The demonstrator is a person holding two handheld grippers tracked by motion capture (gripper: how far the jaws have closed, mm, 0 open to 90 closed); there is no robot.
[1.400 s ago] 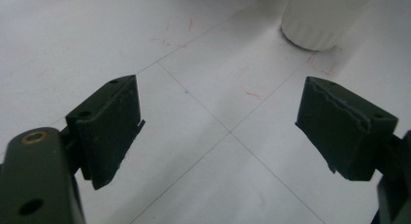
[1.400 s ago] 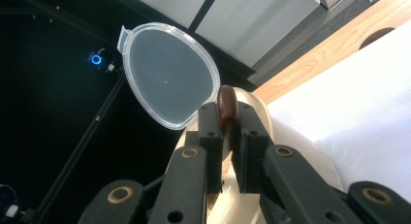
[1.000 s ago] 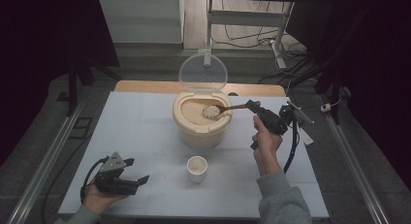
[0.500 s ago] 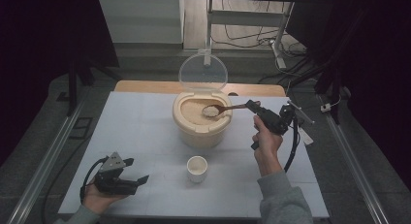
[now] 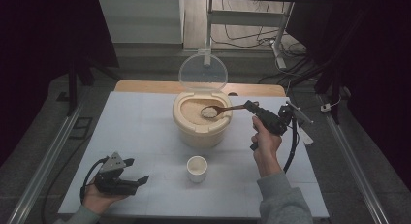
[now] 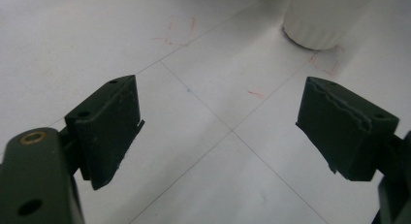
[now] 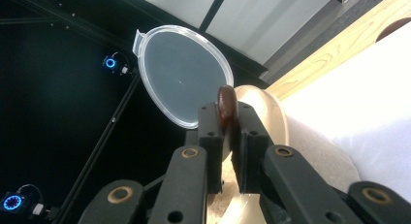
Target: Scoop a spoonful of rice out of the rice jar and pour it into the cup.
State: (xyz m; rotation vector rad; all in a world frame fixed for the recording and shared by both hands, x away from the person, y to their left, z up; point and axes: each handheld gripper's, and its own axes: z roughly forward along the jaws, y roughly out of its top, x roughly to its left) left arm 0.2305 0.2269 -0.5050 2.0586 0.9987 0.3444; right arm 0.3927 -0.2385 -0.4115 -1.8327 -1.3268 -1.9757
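A beige rice bucket (image 5: pixel 202 129) stands mid-table with its clear round lid (image 5: pixel 203 72) swung up behind it; grain (image 5: pixel 191 111) fills the inside. My right gripper (image 5: pixel 250 106) is shut on the handle of a wooden spoon (image 5: pixel 229 108), whose bowl holds a heap of rice (image 5: pixel 209 112) above the bucket's opening. In the right gripper view the jaws pinch the spoon handle's brown end (image 7: pixel 226 105), with the lid (image 7: pixel 182 82) beyond. A small white cup (image 5: pixel 197 168) stands in front of the bucket. My left gripper (image 5: pixel 137 171) rests open at the table's near left, the cup (image 6: pixel 324 16) ahead of its jaws.
The white table top (image 5: pixel 140 132) has a wooden strip (image 5: pixel 145 87) along its far edge. Faint red marks (image 6: pixel 176 32) and thin grid lines cross the surface near the left gripper. Metal rails (image 5: pixel 43 166) run along both sides, and cables (image 5: pixel 242 37) lie on the floor behind.
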